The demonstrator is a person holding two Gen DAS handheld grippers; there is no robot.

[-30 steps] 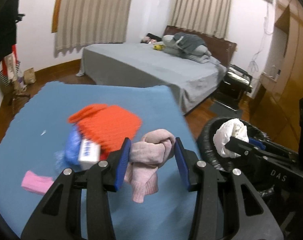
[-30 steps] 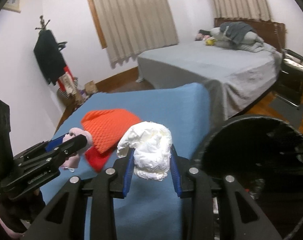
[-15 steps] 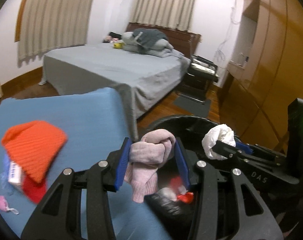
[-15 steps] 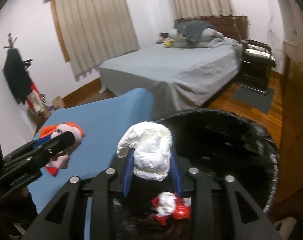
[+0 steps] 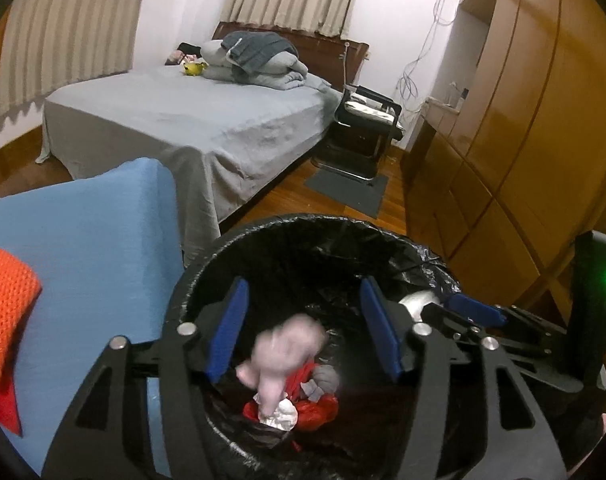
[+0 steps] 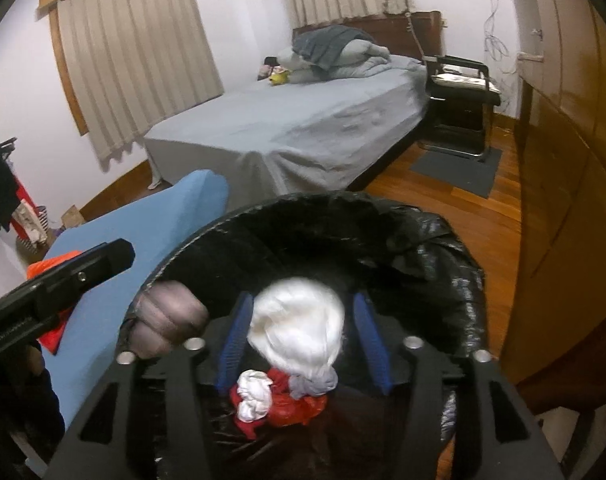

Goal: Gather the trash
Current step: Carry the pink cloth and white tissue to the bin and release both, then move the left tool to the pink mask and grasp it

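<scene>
Both grippers now hang over the black-lined bin (image 5: 207, 272), no longer over the blue table (image 5: 83, 240). The left gripper (image 5: 305, 330) has spread its jaws, and the pink cloth (image 5: 287, 348) is dropping inside. The right gripper (image 6: 303, 344), jaws spread too, has just freed the white wad (image 6: 299, 328) above the red trash (image 6: 299, 408). Two items look collected.

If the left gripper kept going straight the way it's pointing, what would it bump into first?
Probably the pink cloth, blurred and loose between the open left gripper fingers. Past it lies the red and white trash at the bottom of the bin. Depth is hard to judge.
</scene>
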